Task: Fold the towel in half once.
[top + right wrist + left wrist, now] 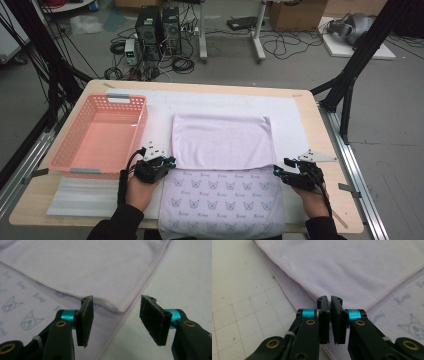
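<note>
A lilac towel [223, 170] lay on the white mat [295, 115] that covered the wooden table [330, 145], its far half folded back over the near half, which bore a printed cat-face pattern. The left gripper [170, 161] sat at the left corner of the folded flap, its jaws drawn nearly together with only a thin slit between them; whether they pinched the hem [294, 280] could not be told. The right gripper [276, 171] rested at the flap's right corner [121, 308], jaws standing wide, the corner between them but untouched. A pink plastic basket [135, 120] stood just left of the towel.
</note>
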`<control>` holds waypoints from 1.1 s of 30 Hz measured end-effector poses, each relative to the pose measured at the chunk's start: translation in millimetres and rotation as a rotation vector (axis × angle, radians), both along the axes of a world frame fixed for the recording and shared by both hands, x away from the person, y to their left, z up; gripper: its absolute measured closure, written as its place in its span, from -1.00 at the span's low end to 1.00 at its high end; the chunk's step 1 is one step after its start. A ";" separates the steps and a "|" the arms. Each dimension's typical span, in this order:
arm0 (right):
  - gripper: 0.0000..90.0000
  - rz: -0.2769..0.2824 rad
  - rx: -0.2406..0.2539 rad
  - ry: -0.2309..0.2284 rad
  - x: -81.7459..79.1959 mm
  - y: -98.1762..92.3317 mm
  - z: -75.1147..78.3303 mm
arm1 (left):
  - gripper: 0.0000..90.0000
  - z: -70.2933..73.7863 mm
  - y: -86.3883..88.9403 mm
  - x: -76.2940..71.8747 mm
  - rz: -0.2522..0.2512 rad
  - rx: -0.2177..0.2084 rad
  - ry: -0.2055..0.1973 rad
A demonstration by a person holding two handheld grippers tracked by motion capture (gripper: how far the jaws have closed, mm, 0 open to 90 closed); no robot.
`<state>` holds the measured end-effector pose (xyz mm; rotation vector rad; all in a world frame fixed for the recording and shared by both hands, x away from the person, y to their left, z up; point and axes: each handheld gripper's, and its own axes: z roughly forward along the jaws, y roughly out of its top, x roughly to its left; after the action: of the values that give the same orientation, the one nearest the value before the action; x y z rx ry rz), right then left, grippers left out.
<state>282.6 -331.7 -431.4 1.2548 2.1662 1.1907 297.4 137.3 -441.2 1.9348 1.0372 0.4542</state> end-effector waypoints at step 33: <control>0.95 0.254 -0.076 0.052 -38.3 16.2 4.8 | 0.90 15.1 21.5 -49.9 -0.058 -0.144 0.060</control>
<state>244.3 -315.5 -426.6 1.0118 2.4417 1.1686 247.6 158.7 -426.1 1.8547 1.0204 0.2831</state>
